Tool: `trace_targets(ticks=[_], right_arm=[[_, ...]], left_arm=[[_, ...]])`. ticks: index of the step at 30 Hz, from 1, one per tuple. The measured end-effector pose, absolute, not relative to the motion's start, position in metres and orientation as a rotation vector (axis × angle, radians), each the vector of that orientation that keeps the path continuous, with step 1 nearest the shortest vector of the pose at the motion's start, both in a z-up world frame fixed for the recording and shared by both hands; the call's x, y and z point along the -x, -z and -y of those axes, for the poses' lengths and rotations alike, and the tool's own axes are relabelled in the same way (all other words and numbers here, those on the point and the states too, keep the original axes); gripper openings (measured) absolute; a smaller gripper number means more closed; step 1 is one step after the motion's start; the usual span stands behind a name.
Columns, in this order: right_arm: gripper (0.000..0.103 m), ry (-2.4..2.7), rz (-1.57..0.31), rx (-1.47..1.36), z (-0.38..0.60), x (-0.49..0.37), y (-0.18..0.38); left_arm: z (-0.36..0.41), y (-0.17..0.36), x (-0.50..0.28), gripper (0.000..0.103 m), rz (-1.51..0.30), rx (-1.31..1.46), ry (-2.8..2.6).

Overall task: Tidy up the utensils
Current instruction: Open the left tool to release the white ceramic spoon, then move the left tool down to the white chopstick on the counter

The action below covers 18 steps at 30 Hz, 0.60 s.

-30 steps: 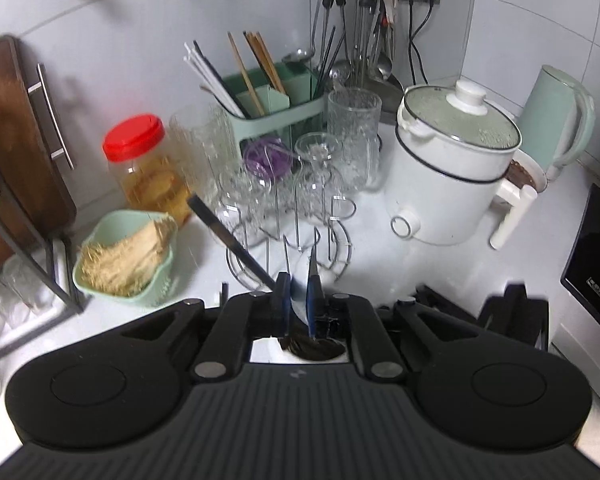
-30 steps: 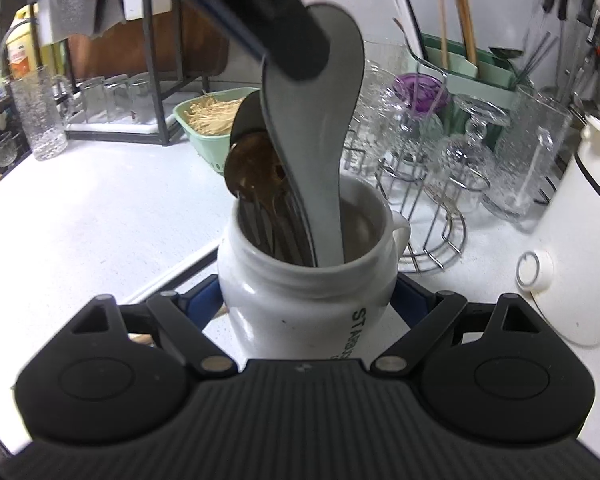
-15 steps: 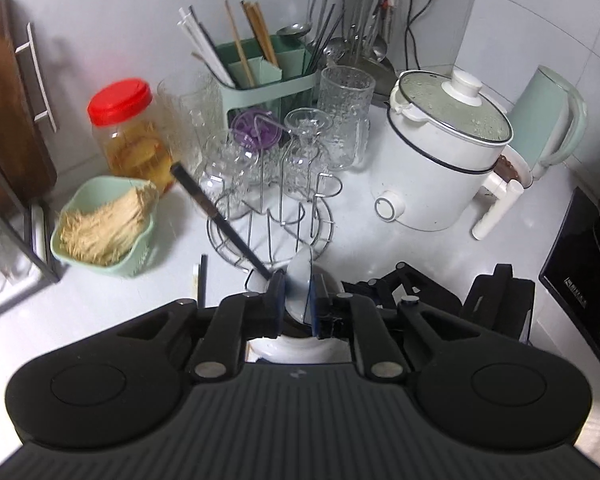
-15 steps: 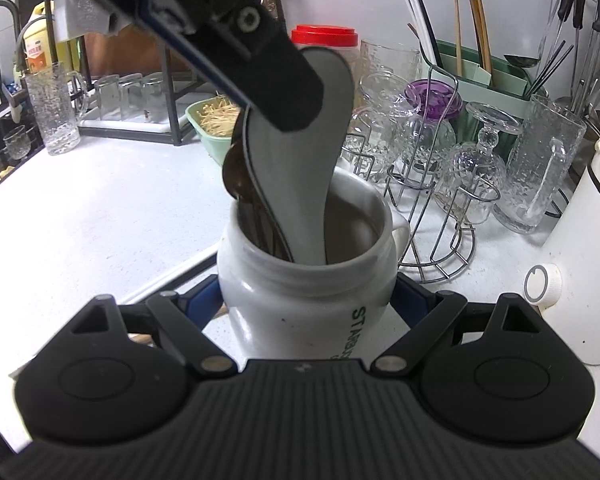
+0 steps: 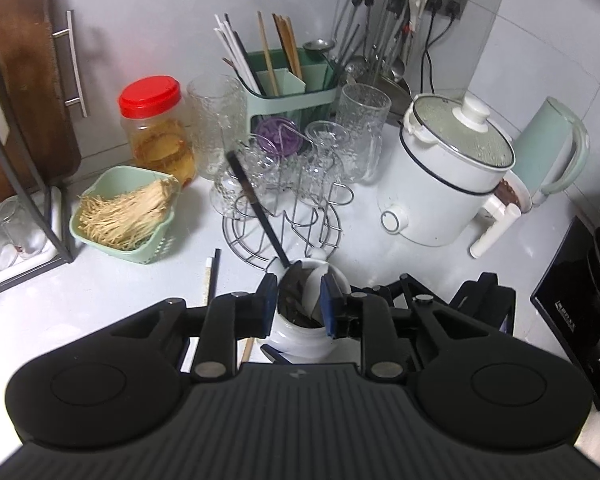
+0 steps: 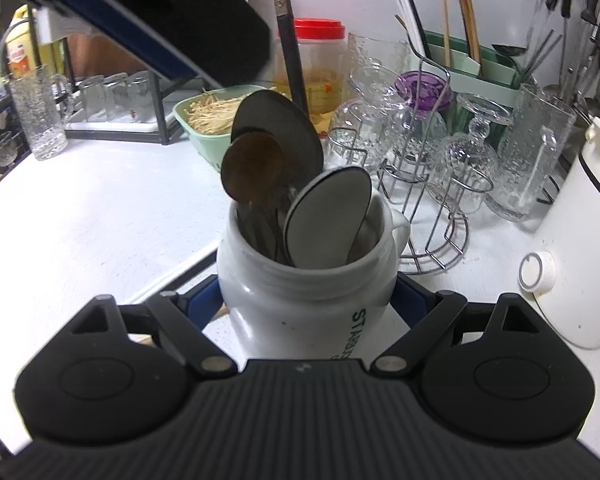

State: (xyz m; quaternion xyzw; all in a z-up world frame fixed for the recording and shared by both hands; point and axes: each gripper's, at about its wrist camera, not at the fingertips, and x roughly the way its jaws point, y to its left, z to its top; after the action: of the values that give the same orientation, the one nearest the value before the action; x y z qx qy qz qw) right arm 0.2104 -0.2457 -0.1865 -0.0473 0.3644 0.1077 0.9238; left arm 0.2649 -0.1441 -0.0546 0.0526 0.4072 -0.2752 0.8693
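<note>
White mug (image 6: 306, 280) w/ green lettering stands upright on the desk (image 6: 100, 208), clamped at its lower sides by the right gripper (image 6: 306, 300); fingers (image 6: 202, 300) closed onto the body, prob. to steady it while utensils go in. Contents, right-wrist view: 3 spoon heads above or at the rim, i.e. 1 white spoon (image 6: 328, 220) leaning right, bowl up; 1 brown wooden spoon (image 6: 254, 168); 1 dark spoon (image 6: 284, 128) behind it; plus 1 long black handle (image 6: 290, 48) rising out of the mug. Heads-up storage keeps bowls visible. Left gripper (image 5: 299, 300) hovers directly over the mug mouth, fingers (image 5: 269, 300) parted about mug-width, nothing held; judged a release position for the white spoon. Loose on the desk left of the mug: 2 thin sticks (image 5: 212, 276), 1 pale, 1 dark, likely chopsticks yet to be sorted. Beyond: wire glass rack (image 5: 284, 224), green utensil caddy (image 5: 292, 80).
</note>
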Motion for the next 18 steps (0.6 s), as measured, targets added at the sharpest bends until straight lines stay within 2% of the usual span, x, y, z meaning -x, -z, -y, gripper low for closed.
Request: trace_targets(ticks=[18], right_arm=[[0.091, -0.220, -0.809, 0.096, 0.248, -0.212, 0.185]], left_arm=[[0.049, 0.073, -0.265, 0.027, -0.905, 0.042, 0.359]])
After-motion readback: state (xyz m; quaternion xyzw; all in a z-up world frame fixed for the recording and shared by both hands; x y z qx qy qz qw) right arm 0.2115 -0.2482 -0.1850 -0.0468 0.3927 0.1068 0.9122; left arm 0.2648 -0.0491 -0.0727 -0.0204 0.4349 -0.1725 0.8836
